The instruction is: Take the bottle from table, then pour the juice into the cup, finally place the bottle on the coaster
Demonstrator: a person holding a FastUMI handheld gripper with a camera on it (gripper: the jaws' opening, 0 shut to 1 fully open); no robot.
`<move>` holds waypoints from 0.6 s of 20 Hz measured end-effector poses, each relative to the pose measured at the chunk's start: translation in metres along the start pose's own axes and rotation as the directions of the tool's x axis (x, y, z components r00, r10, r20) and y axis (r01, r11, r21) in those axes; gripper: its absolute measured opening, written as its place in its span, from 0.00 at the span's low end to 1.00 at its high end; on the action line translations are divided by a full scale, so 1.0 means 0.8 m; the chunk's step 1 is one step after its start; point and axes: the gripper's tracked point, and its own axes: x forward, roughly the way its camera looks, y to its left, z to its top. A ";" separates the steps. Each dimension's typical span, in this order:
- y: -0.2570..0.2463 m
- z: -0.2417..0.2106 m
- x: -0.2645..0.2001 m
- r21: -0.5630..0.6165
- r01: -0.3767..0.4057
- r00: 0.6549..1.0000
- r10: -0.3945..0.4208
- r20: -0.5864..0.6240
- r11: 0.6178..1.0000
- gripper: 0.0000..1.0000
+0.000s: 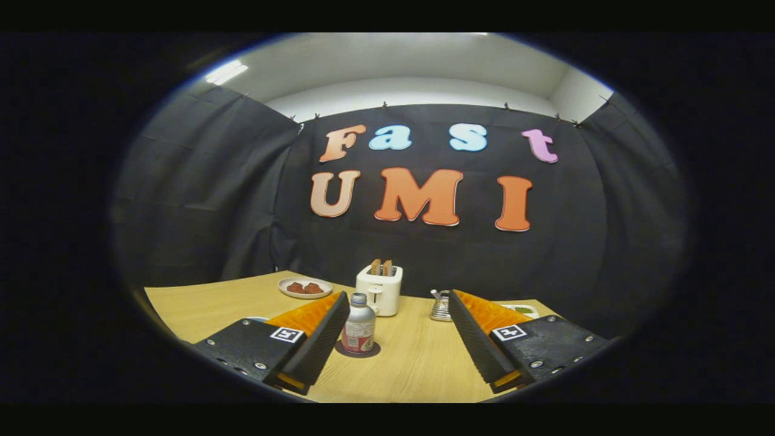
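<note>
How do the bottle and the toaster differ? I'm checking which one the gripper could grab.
The bottle is a slim silver cylinder on a dark coaster, close ahead of the open gripper. The toaster is a wider white box farther back, holding toast. Both stand upright on the table.

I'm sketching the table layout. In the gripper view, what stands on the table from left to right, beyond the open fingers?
Plate with two reddish-brown pieces → bottle on its dark coaster, just inside the left finger → white toaster → small metal pot by the right finger. The gripper is open, holding nothing.
</note>
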 end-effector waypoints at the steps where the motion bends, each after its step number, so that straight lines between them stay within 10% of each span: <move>1: -0.010 0.009 -0.013 0.001 0.019 1.000 -0.019 0.006 1.000 0.97; 12: -0.094 0.083 -0.119 0.002 0.176 0.983 -0.176 0.053 0.984 0.97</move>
